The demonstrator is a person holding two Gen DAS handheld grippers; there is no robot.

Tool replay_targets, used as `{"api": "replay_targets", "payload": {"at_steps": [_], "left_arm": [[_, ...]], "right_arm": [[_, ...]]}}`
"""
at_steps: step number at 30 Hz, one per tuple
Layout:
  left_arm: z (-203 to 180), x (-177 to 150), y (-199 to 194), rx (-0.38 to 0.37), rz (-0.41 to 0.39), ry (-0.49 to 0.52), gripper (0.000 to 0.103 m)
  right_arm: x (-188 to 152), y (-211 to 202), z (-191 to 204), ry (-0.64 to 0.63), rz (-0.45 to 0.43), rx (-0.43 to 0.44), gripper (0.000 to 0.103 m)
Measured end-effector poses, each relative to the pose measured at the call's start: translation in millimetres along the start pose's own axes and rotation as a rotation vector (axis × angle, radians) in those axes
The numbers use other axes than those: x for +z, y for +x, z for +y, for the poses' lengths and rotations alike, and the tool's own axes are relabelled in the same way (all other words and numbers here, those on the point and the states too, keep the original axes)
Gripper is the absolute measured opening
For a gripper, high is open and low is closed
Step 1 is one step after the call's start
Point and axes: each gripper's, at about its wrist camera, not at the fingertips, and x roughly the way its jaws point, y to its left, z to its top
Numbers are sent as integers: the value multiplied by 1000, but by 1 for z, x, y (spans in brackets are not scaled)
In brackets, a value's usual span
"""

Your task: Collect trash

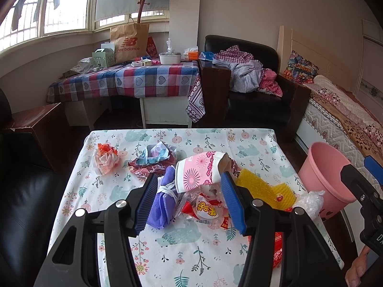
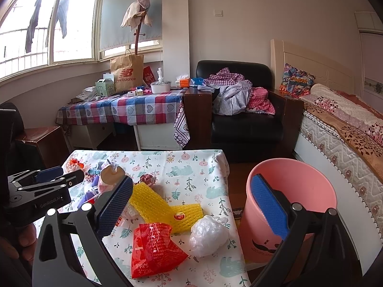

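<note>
Trash lies on the floral-cloth table (image 1: 191, 251). My left gripper (image 1: 189, 177) is open over a pink paper cup (image 1: 198, 172) lying on its side, a purple mask (image 1: 162, 205) and a snack wrapper (image 1: 205, 208). Its right fingertip overlaps the cup's rim. Yellow foam net (image 1: 258, 186) lies right of the cup. My right gripper (image 2: 191, 180) is open wide and empty, above the yellow foam net (image 2: 153, 203), a red wrapper (image 2: 153, 248) and a white plastic bag (image 2: 208, 234). The pink bin (image 2: 287, 191) stands on the floor off the table's right edge, behind its right finger.
Crumpled orange-white paper (image 1: 106, 160) and a blue-white wad (image 1: 155, 155) lie farther back on the table. A black armchair (image 1: 24, 203) is at the left, a bed (image 2: 347, 143) at the right. Behind stand a checked-cloth table (image 1: 124, 81) and a clothes-piled armchair (image 2: 246, 124).
</note>
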Motion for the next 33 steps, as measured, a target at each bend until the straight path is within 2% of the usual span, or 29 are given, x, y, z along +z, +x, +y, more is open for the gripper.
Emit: {"api": "replay_targets", "payload": {"at_steps": [12,18,24,30,33], "left_arm": [[4,-4,6,-15,13,1,55],[18,-9,10,-75,31,-8,55],[36,-14,8,-122,42,-1,54],[50,-27,13,-123,90,15,54],[53,-34,18,-114,125,19,54]], "right_arm": [[2,-2,-1,-4,3,3,100],[-1,-4,-8,1,10,-6,100],[-12,-2,-20,19,51,1,100],[-29,0,-26,15,113,47,100],[-38,2,-29,11,141,62,95]]}}
